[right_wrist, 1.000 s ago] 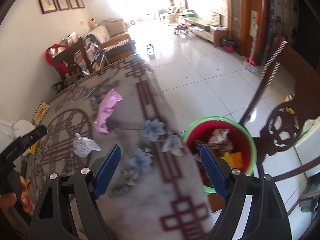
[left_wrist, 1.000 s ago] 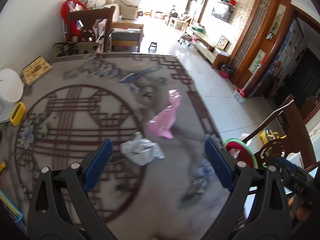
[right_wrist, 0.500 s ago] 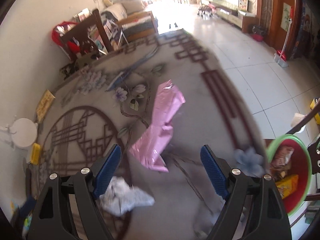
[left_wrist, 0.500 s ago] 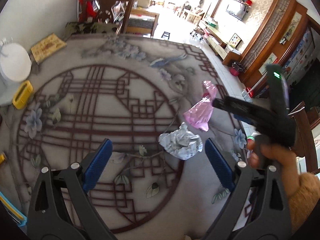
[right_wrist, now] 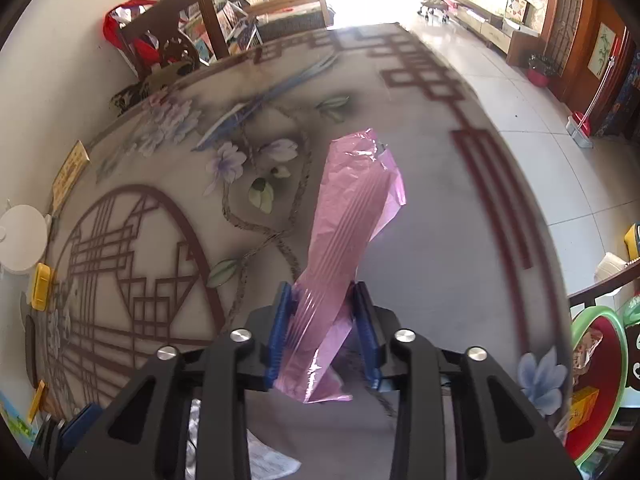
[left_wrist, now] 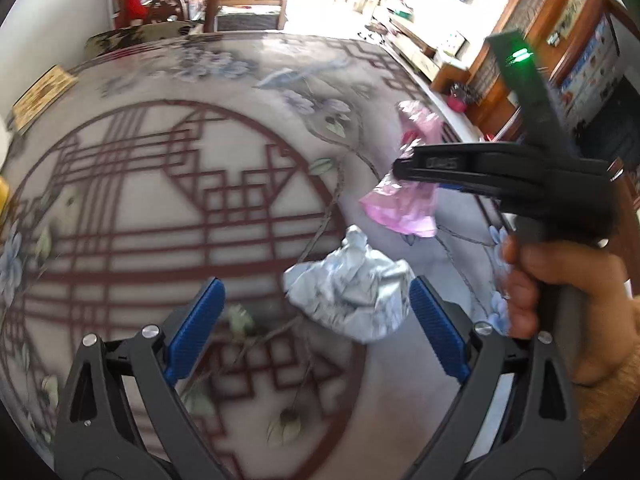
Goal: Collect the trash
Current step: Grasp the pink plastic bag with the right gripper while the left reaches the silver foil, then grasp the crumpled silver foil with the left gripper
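A pink plastic bag [right_wrist: 356,208] lies on the patterned tablecloth [right_wrist: 160,220]. My right gripper [right_wrist: 324,304] is closing its jaws on the bag's near end, and the blue pads press its sides. The left wrist view shows that gripper [left_wrist: 400,170] from the side, pinching the pink bag [left_wrist: 400,208], with a hand [left_wrist: 560,280] on its handle. A crumpled silvery wrapper [left_wrist: 352,296] lies nearer on the cloth. My left gripper [left_wrist: 314,284] hangs open just above it, the wrapper lying toward the right finger. A red bin with a green rim [right_wrist: 580,320] holding trash stands on the floor to the right.
At the table's left edge are a white round object [right_wrist: 22,240], a yellow block [right_wrist: 40,286] and a yellow booklet [right_wrist: 70,172]. A dark wooden chair [right_wrist: 168,36] stands at the far side. Tiled floor [right_wrist: 540,160] lies beyond the table's right edge.
My right gripper swung from over the bin to the pink bag and closed on it. My left gripper sank toward the silvery wrapper, which now looks larger between its fingers.
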`<state>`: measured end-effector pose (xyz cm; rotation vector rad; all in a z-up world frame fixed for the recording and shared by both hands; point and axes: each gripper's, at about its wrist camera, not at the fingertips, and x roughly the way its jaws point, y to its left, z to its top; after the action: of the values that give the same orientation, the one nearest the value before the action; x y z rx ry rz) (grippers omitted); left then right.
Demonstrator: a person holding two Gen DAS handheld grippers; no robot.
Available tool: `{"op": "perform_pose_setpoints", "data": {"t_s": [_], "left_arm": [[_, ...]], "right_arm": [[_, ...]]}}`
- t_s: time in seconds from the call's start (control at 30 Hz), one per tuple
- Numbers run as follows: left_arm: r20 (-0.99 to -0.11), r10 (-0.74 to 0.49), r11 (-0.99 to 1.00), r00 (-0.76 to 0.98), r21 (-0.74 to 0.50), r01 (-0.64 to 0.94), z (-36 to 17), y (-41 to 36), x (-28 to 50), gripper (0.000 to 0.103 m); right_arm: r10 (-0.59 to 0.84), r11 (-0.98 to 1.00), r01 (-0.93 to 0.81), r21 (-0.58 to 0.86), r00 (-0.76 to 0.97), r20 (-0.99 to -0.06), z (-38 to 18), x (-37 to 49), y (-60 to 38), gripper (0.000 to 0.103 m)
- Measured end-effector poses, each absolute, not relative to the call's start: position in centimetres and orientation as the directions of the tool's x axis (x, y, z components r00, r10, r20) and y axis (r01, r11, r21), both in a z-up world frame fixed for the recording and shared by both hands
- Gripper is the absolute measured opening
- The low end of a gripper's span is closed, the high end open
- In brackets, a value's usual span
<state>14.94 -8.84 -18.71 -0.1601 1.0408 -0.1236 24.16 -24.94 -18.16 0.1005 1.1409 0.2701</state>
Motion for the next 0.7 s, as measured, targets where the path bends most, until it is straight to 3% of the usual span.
{"op": "perform_pose_setpoints", "data": {"t_s": [0.4,0.7], "left_arm": [[-0.842,-0.274,0.956,0.466,-0.291,0.036,-20.4,-9.5,16.8,0.091],[-0.873,-0.295,0.955,0.388,-0.286,0.081,-21.9,-10.9,15.9,0.091]], "right_arm": [[0.307,0.95,-0.191,0.248,0.405,-0.862,-14.5,20.1,-28.2,0.03],[0.321,0.946,-0.178,0.271,0.394,-0.861,-13.5,17.3,-28.9,0.031]]}}
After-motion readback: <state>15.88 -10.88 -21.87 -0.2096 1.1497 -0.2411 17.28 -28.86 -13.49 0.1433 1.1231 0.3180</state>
